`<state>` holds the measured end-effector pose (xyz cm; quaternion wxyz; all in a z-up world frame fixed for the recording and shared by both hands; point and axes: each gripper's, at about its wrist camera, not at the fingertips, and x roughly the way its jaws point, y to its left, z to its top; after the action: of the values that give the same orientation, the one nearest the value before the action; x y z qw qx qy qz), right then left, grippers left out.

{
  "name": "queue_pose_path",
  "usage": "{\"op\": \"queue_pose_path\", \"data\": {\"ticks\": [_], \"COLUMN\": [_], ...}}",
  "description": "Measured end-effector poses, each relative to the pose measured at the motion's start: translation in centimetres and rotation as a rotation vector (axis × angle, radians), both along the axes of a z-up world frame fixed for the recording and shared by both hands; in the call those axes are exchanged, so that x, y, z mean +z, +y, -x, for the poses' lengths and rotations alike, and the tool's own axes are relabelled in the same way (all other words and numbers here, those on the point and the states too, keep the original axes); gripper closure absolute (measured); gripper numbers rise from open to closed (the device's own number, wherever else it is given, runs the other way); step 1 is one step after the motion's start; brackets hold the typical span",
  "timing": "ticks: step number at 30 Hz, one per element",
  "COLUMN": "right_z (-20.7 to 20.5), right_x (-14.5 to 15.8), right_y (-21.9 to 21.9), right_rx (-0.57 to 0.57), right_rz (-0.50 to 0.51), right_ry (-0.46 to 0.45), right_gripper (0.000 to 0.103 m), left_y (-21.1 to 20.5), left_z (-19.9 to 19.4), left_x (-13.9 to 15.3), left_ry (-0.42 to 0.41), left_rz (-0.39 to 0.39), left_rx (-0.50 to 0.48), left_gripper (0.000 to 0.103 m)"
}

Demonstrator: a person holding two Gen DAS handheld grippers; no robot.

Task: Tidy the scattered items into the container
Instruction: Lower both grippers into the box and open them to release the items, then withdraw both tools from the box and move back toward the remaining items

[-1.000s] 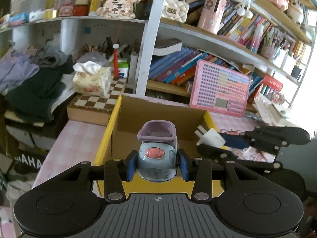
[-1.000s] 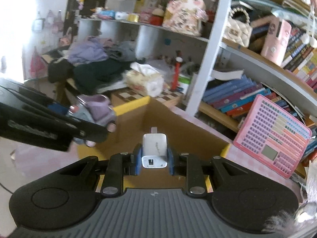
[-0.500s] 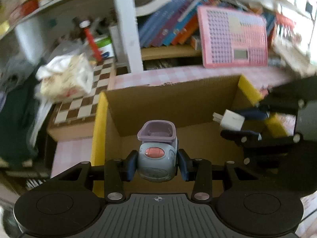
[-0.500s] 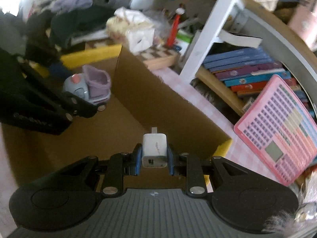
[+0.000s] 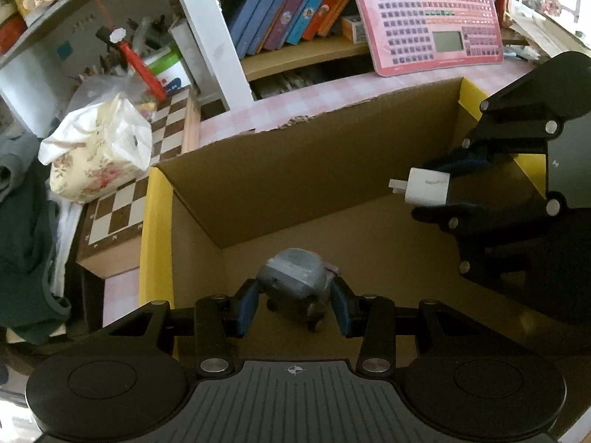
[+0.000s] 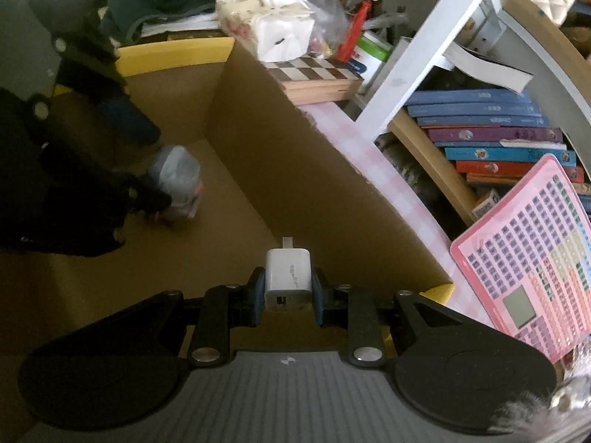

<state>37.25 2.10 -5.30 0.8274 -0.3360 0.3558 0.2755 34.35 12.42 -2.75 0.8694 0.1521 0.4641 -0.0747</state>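
While tilted with a wheel showing, clamped between the pads of the left gripper [image 5: 293, 306]: grey toy car [image 5: 293, 280], low inside the cardboard box [image 5: 258, 170], near its left corner. Further right, pinched tight in the right gripper [image 6: 288, 291]: white charger plug [image 6: 288, 273], prongs forward, over the box floor.

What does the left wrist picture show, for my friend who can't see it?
The left tool holds a small grey toy car low inside a cardboard box. To the right, the right tool holds a white charger over the same box. Behind the box are a chessboard, a tissue pack, books and a pink toy tablet.
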Motion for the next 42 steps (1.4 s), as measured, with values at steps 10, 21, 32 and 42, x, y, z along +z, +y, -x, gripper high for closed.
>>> {"op": "queue_pose_path", "data": {"ticks": [10, 21, 32, 42], "right_z": [0.9, 3.4, 10.2, 17.7], "right_x": [0.2, 3.5, 9.6, 10.9], "right_y": [0.0, -1.5, -5.1, -6.3], "right_rx": [0.03, -0.024, -0.193, -0.244], "right_rz": [-0.007, -0.136, -0.421, -0.482], "right_ry": [-0.049, -0.092, -0.192, -0.259], "right_gripper": [0.048, 0.048, 0.04, 0.034], "left_y": [-0.4, -0.1, 1.3, 1.2], "left_z": [0.3, 2.9, 9.7, 17.5], "left_x": [0.1, 3.3, 8.9, 9.2], "left_ry": [-0.023, -0.14, -0.365, -0.402], "left_rz": [-0.013, 0.023, 0.098, 0.169], "left_rx": [-0.019, 0.015, 0.079, 0.086], "left_gripper": [0.044, 0.031, 0.012, 0.008]}}
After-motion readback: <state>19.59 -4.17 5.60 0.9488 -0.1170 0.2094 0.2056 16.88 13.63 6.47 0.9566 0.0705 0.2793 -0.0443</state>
